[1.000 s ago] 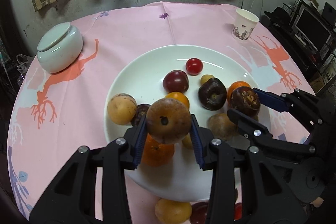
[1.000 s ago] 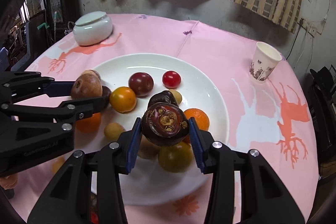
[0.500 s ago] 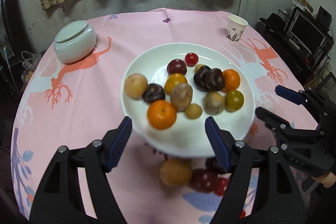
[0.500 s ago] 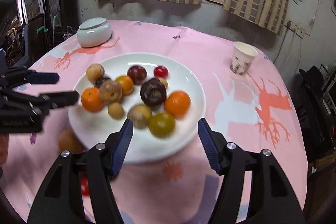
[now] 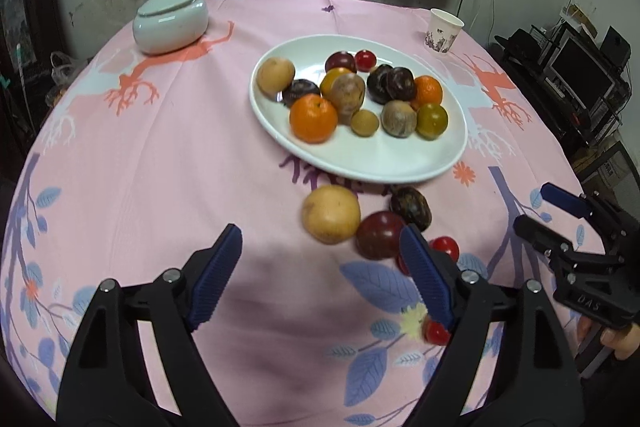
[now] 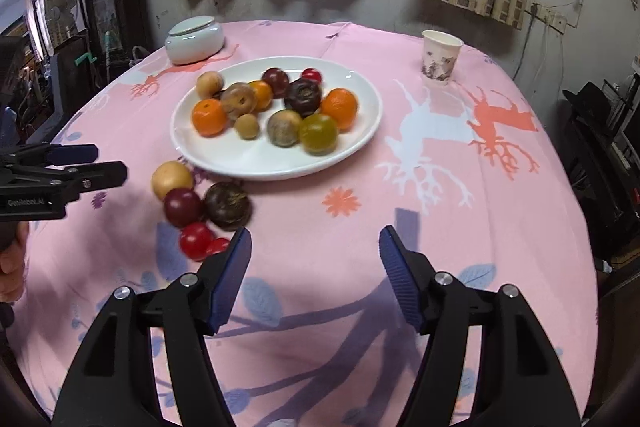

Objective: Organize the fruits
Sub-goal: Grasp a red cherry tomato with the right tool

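A white plate (image 5: 400,163) (image 6: 256,163) holds several fruits, among them an orange (image 5: 313,118) (image 6: 209,116), a brown fruit (image 5: 347,92) and a dark purple fruit (image 6: 303,97). On the cloth in front of the plate lie a yellow fruit (image 5: 331,214) (image 6: 172,180), a dark red plum (image 5: 380,235) (image 6: 183,207), a dark purple fruit (image 5: 411,207) (image 6: 228,205) and small red tomatoes (image 5: 446,247) (image 6: 196,240). My left gripper (image 5: 322,275) is open and empty, above the cloth just short of the loose fruits. My right gripper (image 6: 316,275) is open and empty, to the right of them.
A pale green lidded jar (image 5: 170,21) (image 6: 195,41) stands at the back left. A paper cup (image 5: 444,31) (image 6: 440,57) stands at the back right. The round table has a pink patterned cloth (image 5: 160,167). Dark furniture and electronics stand beyond the right edge.
Both grippers let go of their fruits onto the plate, opened, and pulled back toward the table's near side. The loose fruits in front of the plate came into view.
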Demonstrator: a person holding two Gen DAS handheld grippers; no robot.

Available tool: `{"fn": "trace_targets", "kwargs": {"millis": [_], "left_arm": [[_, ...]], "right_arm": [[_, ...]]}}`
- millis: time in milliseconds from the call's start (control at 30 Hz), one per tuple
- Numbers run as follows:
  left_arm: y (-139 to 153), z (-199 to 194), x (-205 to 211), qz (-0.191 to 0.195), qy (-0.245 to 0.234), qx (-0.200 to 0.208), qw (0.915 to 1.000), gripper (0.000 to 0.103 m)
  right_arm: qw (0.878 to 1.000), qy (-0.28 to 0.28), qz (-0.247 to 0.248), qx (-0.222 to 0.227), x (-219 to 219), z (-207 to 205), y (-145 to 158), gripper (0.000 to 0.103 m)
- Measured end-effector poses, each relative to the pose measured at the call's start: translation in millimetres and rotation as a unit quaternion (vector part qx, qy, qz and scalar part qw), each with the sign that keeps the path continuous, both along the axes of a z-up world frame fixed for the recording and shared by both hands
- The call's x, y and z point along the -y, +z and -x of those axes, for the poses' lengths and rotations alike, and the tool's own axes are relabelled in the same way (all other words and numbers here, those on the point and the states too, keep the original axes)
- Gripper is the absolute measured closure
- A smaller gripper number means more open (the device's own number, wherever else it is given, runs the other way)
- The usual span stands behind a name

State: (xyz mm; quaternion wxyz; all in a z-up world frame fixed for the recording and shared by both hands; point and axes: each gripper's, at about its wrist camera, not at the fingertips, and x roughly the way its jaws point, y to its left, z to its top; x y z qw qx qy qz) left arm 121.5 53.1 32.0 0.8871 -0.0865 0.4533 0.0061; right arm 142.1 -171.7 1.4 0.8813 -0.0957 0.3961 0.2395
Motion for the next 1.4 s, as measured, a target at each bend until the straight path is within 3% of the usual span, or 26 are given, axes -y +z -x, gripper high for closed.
{"fn": "trace_targets", "kwargs": {"millis": [267, 400, 567, 767, 867, 1000, 1100, 1400], "left_arm": [[-16.6, 9.0, 1.5, -0.007, 0.007, -0.010, 0.9999, 0.019], [-20.5, 9.6, -10.3, -0.003, 0.027, 0.004, 0.9996, 0.015], [-36.3, 5.0, -22.5, 0.001, 0.036, -0.012, 0.9993, 0.015], [-40.8, 2.5, -33.3, 0.013, 0.043, -0.015, 0.9989, 0.015], [-45.1, 1.3, -30.1, 0.008, 0.035, -0.021, 0.9991, 0.015], [-47.5, 1.7, -23.9, -0.005, 0.027, -0.022, 0.9994, 0.015], [-50.3, 1.5, -20.7, -0.011, 0.023, -0.025, 0.9994, 0.015], [-53.8, 2.7, -6.1, -0.033, 0.001, -0.012, 0.9994, 0.016]], "right_arm": [[0.996, 0.087, -0.014, -0.030, -22.5, 26.8, -9.6, 0.036], [0.992, 0.120, 0.012, -0.038, -34.5, 40.6, -16.6, 0.036], [0.985, 0.168, 0.019, -0.042, -50.3, 55.3, -29.7, 0.036], [0.982, 0.178, 0.028, -0.056, -58.1, 55.7, -45.5, 0.037], [0.981, 0.181, 0.042, -0.064, -63.6, 55.8, -54.7, 0.045], [0.980, 0.185, 0.048, -0.055, -66.1, 59.1, -55.4, 0.073], [0.980, 0.186, 0.063, -0.036, -69.4, 64.6, -54.5, 0.073], [0.989, 0.140, 0.029, -0.042, -45.4, 43.7, -46.4, 0.073]]}}
